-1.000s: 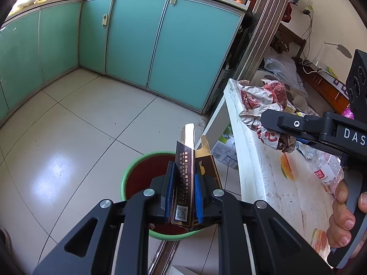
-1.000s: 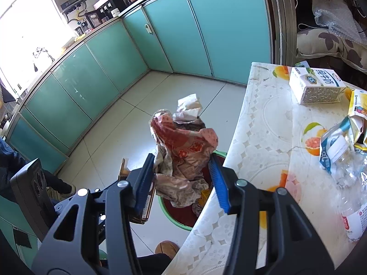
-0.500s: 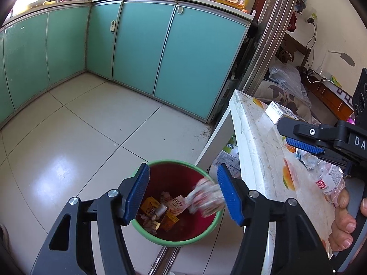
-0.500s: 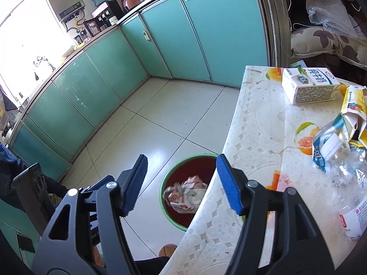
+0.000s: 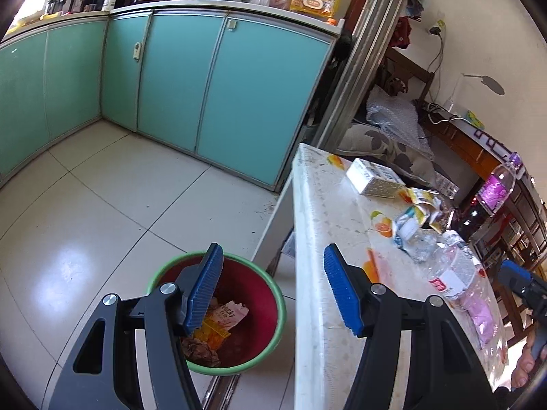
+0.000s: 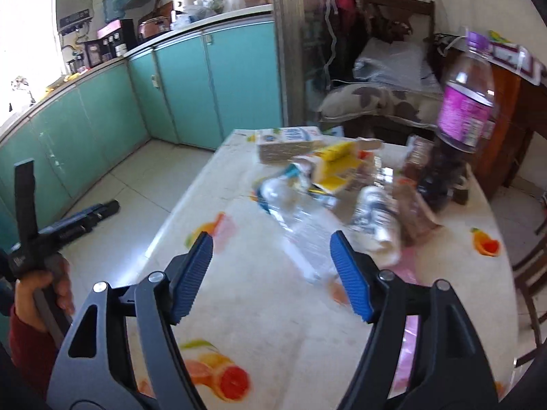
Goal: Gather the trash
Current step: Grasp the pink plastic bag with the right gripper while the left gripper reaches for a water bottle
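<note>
Left tool (image 5: 273,285): jaws wide apart, empty, above bin (image 5: 218,314) on floor beside tabletop (image 5: 318,239); wrappers (image 5: 227,314) inside bin. Right tool (image 6: 271,273): jaws wide apart, empty, over tabletop. Beyond: clear bottles (image 6: 297,218), carton (image 6: 290,143), purple-label bottle (image 6: 466,116) upright at far edge.

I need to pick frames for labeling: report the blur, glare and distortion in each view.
Left wrist view: sharp; fisheye bends the cabinets and table edge; bright glare patch on the floor tiles. Right wrist view: motion-blurred, smearing the bottles and carton; window at left is blown out white.
</note>
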`<action>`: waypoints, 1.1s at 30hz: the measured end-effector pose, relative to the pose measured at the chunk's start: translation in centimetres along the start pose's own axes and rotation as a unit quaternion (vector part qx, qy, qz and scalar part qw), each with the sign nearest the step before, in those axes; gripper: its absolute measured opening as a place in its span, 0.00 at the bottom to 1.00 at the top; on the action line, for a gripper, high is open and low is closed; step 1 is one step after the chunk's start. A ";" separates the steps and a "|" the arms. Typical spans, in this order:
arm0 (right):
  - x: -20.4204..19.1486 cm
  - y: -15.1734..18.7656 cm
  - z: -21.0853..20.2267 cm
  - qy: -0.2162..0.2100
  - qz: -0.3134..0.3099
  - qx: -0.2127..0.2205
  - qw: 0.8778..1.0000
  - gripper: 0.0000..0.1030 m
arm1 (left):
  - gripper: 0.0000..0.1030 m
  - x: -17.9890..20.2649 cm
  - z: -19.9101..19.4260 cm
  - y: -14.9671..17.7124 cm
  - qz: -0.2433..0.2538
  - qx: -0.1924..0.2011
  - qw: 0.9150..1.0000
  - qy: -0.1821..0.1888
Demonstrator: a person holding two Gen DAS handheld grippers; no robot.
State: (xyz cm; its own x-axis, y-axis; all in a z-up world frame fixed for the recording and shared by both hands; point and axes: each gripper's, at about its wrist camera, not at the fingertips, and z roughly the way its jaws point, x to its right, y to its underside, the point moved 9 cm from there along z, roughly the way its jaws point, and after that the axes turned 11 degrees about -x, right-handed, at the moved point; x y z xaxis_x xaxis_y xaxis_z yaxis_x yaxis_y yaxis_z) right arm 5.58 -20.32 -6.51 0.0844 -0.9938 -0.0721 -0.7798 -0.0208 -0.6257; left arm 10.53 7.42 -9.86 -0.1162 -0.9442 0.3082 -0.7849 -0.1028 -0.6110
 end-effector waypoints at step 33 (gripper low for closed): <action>15.2 7.3 1.3 -0.028 0.064 -0.026 0.997 0.23 | 0.70 22.9 11.6 5.2 -0.116 -0.088 0.989 0.009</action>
State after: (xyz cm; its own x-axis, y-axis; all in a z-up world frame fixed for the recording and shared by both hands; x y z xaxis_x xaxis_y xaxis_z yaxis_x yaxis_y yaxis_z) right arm 1.93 -35.46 -13.18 0.0156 -0.9811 -0.1931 -0.8173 0.0988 -0.5677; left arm 10.84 -18.41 -14.43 0.0695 -0.8961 0.4385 -0.8850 -0.2582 -0.3874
